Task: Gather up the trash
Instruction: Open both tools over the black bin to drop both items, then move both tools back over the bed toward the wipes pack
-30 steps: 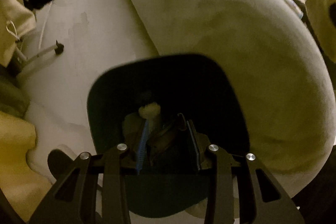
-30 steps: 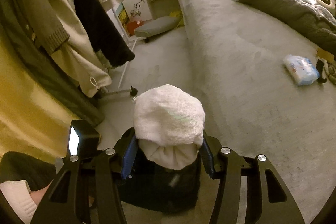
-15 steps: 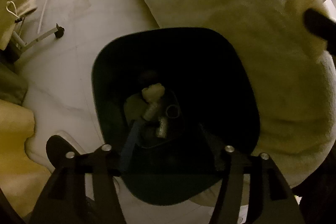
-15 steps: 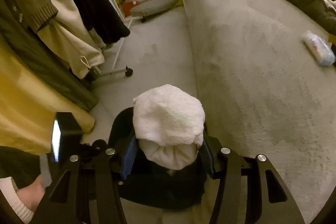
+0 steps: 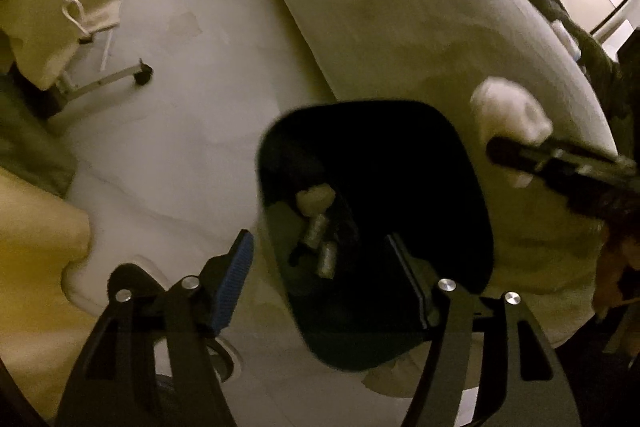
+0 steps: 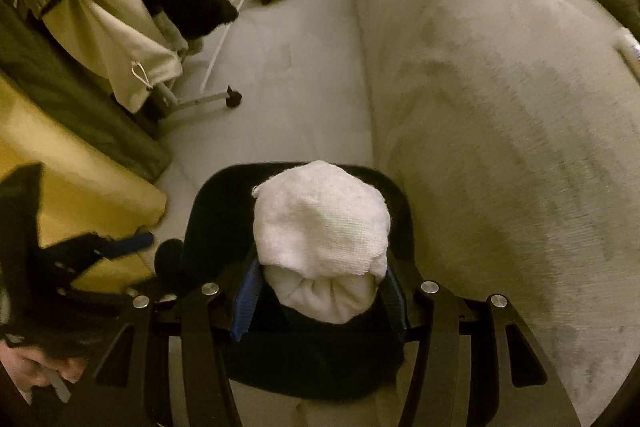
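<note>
Trash collection at the black bin (image 5: 372, 343) beside the bed (image 6: 500, 87).
The right gripper (image 6: 320, 295) pinches a white wad of cloth (image 6: 320, 223) above the bin; the left gripper (image 5: 320, 279), jaws opening with nothing between them, hangs over 2 small cans (image 5: 320, 243) inside the bin.

Pale smooth floor (image 6: 304, 99) carries a black, soft-cornered plastic bin (image 5: 460, 187), set against the bed. A white wheeled rack leg (image 6: 200, 101) stands nearby on it.
</note>
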`<action>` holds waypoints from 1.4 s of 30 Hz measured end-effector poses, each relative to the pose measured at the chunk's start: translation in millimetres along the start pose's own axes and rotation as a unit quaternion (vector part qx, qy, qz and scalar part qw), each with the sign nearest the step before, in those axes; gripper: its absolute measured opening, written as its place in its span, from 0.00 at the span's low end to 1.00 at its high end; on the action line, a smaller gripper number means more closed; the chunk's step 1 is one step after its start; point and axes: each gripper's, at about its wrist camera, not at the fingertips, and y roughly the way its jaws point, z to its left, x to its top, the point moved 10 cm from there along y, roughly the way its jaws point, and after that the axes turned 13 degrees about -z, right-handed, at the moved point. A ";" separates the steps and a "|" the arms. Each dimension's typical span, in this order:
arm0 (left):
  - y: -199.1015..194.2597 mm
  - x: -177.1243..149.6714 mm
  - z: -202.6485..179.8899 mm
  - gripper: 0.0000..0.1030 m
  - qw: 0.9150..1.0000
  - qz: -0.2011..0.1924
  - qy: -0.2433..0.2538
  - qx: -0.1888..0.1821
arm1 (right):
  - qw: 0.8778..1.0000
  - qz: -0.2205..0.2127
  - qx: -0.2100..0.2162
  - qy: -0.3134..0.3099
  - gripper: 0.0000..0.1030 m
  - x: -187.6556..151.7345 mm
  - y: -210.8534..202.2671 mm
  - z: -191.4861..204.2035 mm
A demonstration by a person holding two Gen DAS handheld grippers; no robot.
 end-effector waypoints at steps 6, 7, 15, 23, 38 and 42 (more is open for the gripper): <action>-26.4 20.4 8.6 0.57 0.999 -0.045 0.008 0.004 | 0.999 0.027 -0.008 -0.014 0.52 -16.9 18.3 4.0; -30.8 23.1 8.4 0.55 0.999 -0.051 0.010 0.003 | 0.999 0.031 -0.009 -0.017 0.52 -18.8 21.0 4.9; -59.4 43.9 16.0 0.43 0.996 -0.084 0.029 0.014 | 0.995 0.081 -0.022 -0.047 0.52 -47.2 49.2 12.7; -93.4 62.1 17.8 0.41 0.992 -0.124 0.028 0.020 | 0.990 0.125 -0.032 -0.060 0.56 -72.3 63.2 15.7; -152.8 129.8 -19.7 0.49 0.978 -0.207 0.035 -0.009 | 0.988 0.130 -0.025 -0.080 0.76 -80.0 59.5 19.8; -158.9 143.5 -31.1 0.52 0.975 -0.219 0.035 -0.020 | 0.991 0.102 -0.011 -0.089 0.80 -62.0 48.0 32.2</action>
